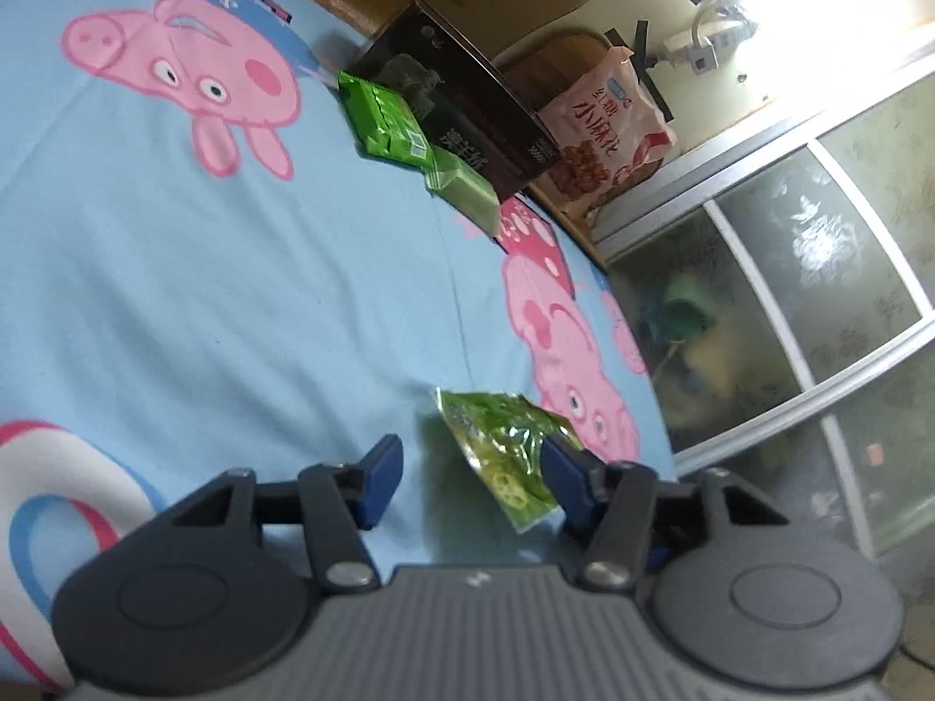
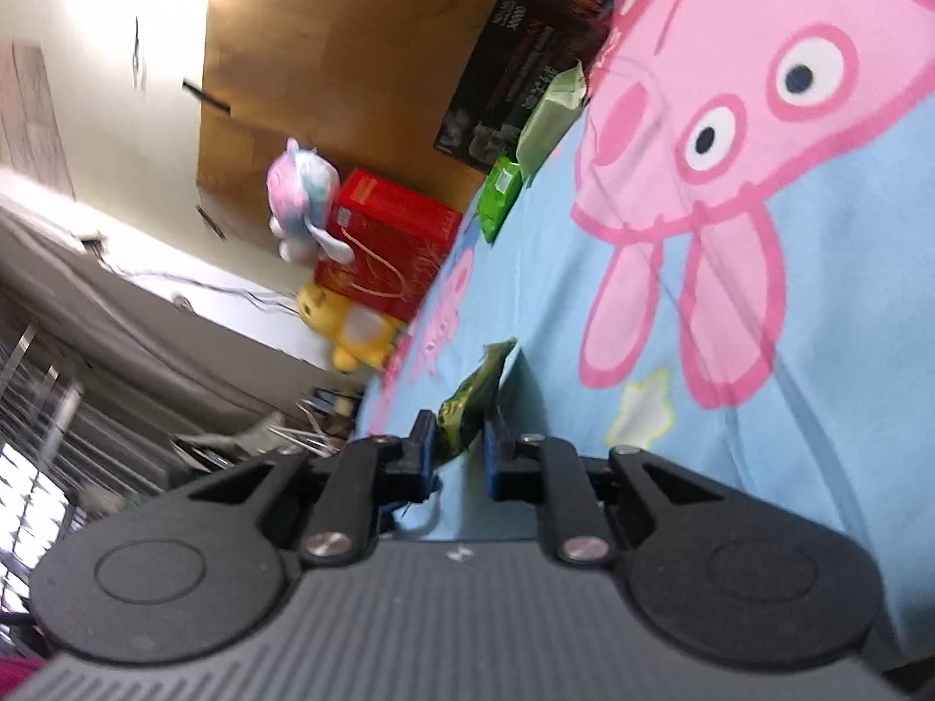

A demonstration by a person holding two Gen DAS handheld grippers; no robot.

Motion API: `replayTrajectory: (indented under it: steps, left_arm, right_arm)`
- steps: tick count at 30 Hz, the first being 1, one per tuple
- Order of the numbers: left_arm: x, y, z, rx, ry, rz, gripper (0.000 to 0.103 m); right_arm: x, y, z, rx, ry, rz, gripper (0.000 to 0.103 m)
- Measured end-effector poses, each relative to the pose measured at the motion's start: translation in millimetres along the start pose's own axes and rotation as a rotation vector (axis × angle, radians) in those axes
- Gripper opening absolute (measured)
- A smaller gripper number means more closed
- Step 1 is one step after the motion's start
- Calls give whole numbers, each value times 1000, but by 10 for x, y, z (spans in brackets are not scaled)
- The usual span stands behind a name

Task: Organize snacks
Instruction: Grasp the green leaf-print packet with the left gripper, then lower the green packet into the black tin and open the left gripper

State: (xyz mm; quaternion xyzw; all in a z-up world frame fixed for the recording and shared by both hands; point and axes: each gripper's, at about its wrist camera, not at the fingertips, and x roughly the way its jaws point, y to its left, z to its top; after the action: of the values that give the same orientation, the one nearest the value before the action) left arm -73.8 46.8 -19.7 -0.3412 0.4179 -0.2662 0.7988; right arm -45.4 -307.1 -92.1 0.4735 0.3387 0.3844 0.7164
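While the right gripper pinched the green packet, the left gripper stood open.
Packet lay against its right finger, above the sheet.

The bed sheet is light blue with pink cartoon pigs. The snack packet is clear green with yellow-green slices inside. Two green packs lie beside a black box. The bag is pink with red letters. The carton is red, the plush toy yellow.
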Motion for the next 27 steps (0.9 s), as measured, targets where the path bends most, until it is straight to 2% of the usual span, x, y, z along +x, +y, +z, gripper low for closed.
replayTrajectory:
  steps: [5, 6, 7, 8, 10, 18, 27]
  left_arm:
    - [165, 1, 24, -30, 53, -66, 52]
    - [185, -2, 36, -35, 53, -83, 46]
    - [190, -7, 49, -33, 51, -95, 32]
    - [197, -27, 71, -26, 47, -99, 24]
    - [186, -78, 128, -2, 32, -94, 17]
    - [240, -381, 623, 143, -23, -18, 16]
    - [589, -674, 1639, 257, -99, 40, 16]
  right_arm:
    - [28, 26, 36, 69, 8, 84, 19]
    - [28, 37, 55, 52, 13, 77, 19]
    - [39, 78, 54, 28, 19, 65, 19]
    - [51, 107, 60, 11, 25, 60, 19]
    - [93, 158, 110, -15, 25, 46, 19]
    - [356, 482, 510, -211, -5, -18, 19]
    - [866, 782, 1295, -444, -107, -113, 19]
